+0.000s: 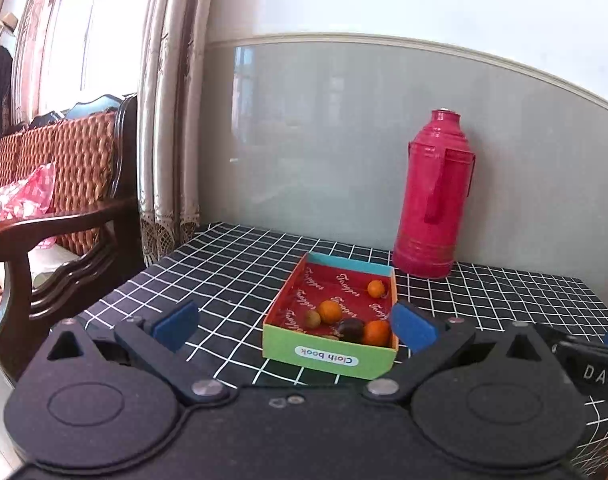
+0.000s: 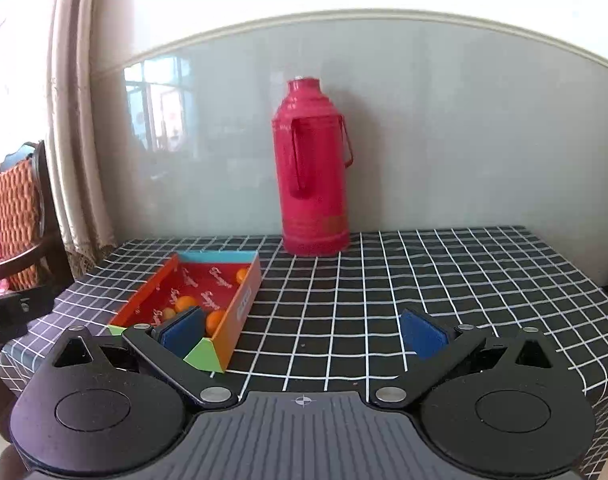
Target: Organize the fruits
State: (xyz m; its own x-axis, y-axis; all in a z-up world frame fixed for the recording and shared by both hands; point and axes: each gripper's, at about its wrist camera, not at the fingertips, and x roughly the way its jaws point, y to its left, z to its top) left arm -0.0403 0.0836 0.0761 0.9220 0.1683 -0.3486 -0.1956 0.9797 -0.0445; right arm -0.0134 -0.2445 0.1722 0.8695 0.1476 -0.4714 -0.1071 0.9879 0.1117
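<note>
A shallow cardboard box [image 1: 329,356] with a red lining and a green "cloth book" front wall sits on the checked table. Inside lie three oranges [image 1: 330,311], a dark plum [image 1: 351,329] and a small brownish fruit [image 1: 312,318]. My left gripper [image 1: 294,326] is open and empty, just in front of the box, its right pad [image 1: 413,328] beside the box's near right corner. In the right wrist view the box [image 2: 244,308] is at the left, with oranges [image 2: 186,303] visible. My right gripper [image 2: 304,336] is open and empty over bare tablecloth to the box's right.
A tall red thermos [image 1: 433,196] stands behind the box against the grey wall; it also shows in the right wrist view [image 2: 311,168]. A wooden sofa [image 1: 56,208] and curtain [image 1: 168,120] lie left of the table. The black checked tablecloth [image 2: 423,280] stretches right.
</note>
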